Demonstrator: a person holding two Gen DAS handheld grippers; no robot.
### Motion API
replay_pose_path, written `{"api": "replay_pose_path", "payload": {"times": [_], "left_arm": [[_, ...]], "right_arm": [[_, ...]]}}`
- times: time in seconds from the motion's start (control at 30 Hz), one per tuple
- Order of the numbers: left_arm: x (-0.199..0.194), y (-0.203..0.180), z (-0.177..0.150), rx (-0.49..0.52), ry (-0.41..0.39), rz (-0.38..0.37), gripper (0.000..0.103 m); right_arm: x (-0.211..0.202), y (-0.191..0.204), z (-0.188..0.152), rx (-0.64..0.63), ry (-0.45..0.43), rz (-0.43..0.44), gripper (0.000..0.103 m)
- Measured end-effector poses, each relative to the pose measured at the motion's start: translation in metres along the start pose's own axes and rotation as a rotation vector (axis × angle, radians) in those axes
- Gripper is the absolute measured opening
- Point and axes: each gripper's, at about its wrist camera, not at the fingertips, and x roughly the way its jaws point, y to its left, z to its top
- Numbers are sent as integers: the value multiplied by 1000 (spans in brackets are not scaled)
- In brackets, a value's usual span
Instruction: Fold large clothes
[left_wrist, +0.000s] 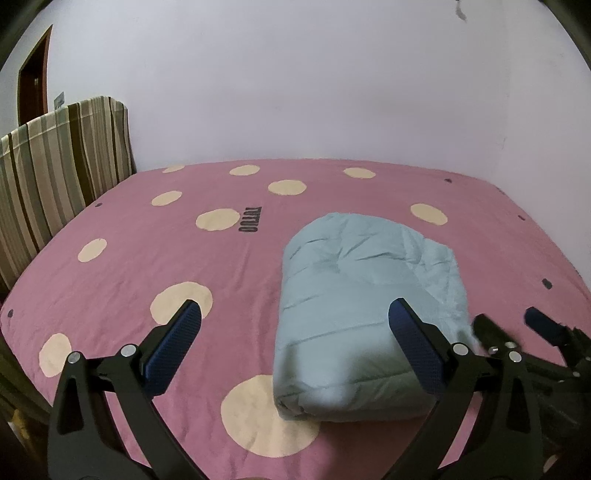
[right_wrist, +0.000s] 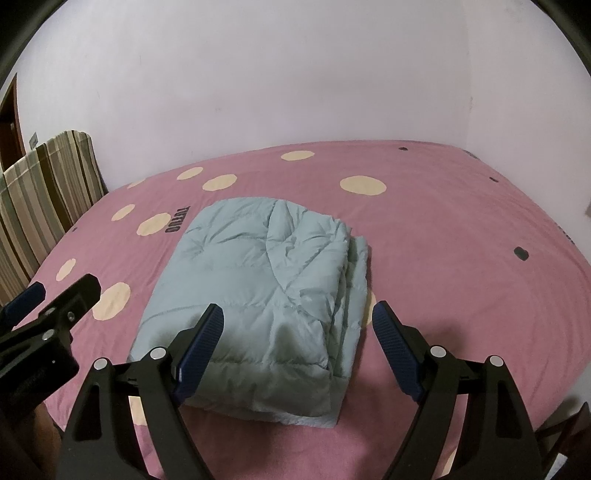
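A pale blue padded garment (left_wrist: 354, 310) lies folded into a thick rectangle on the pink bed; the right wrist view shows the garment (right_wrist: 258, 288) with its stacked layers along the right side. My left gripper (left_wrist: 295, 314) is open above the bed, its right finger over the garment's near right part, its left finger over bare sheet. My right gripper (right_wrist: 299, 317) is open just above the near end of the bundle, nothing pinched. Each gripper shows in the other's view: the right gripper (left_wrist: 506, 325) at the right edge, the left gripper (right_wrist: 59, 291) at the left edge.
The bed (left_wrist: 147, 266) carries a pink sheet with cream dots and dark lettering. A striped cushion or headboard cover (left_wrist: 55, 166) stands at the left, against a plain white wall (left_wrist: 295, 92). A brown door (left_wrist: 35, 77) shows at far left.
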Motion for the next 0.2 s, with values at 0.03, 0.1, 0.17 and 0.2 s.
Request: {"api": "replay_pose_path", "payload": {"times": [0.03,0.1,0.17,0.2], "left_arm": [[6,2,0,-2,21,5,101],[14,6,-1,-2,45,1,101],[26,15,-1,-7,72,13,101],[32,20,-1,-12,82,23,101]], "right_arm": [[1,-2,1,2,-2,-1,81],[3,-7,3,7,-9,-4,81],[4,-14,5,16,-17,-12,81],[6,-20,6,24,-20,-22,81]]}}
